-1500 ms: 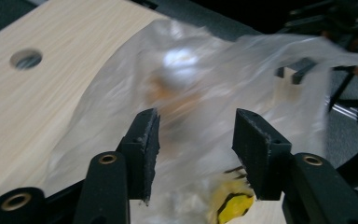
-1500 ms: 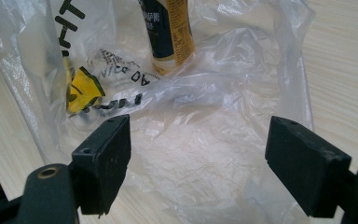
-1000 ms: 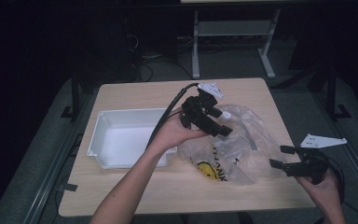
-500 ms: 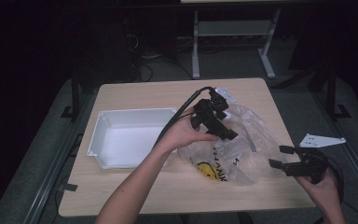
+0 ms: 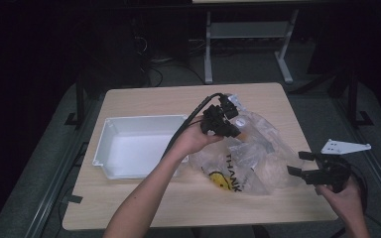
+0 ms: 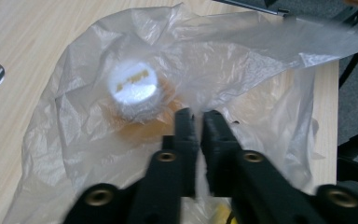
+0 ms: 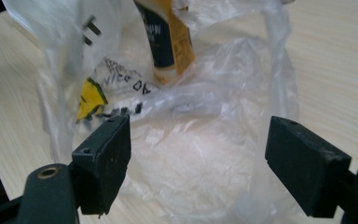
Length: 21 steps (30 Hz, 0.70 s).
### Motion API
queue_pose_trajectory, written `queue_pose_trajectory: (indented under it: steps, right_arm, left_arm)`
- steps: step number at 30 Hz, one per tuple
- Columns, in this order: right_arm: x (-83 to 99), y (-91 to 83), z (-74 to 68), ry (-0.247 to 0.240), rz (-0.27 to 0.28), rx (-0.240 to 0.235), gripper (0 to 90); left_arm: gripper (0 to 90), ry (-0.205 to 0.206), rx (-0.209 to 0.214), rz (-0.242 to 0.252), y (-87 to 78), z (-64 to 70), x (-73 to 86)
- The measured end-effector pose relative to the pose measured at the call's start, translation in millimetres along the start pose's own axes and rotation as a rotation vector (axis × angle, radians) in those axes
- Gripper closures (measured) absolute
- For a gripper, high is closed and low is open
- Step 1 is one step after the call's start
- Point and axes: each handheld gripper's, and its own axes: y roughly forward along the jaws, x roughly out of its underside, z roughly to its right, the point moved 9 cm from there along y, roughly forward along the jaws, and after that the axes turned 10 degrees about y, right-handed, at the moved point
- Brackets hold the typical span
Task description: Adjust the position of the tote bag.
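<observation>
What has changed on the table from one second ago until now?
The left gripper rose a little and moved slightly toward the table's far edge, lifting the plastic bag it is shut on. Nothing was newly taken or let go. The right gripper stayed open near the table's right edge, and the white tray and the bottle inside the bag kept their places.

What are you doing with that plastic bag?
A person works at a table with a gripper in each hand. The left gripper is shut on the film of a clear bag, pinching it up near the top. A bottle with a white cap sits inside. The right gripper is open, facing the bag's near side. A white bin waits beside the bag.
</observation>
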Motion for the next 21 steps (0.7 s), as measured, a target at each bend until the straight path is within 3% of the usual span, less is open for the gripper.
queue_pose_trajectory:
  steps: [11, 21]
  right_arm:
    - [-45.9, 15.5, 10.9, -0.025, -0.005, -0.016, 26.3]
    - [-67.3, 53.6, 21.9, -0.064, -0.089, 0.011, 31.0]
  left_arm:
    - [90.0, -0.055, -0.027, 0.050, -15.3, -16.0, 19.2]
    - [90.0, -0.110, -0.049, 0.049, -25.3, -33.4, 48.0]
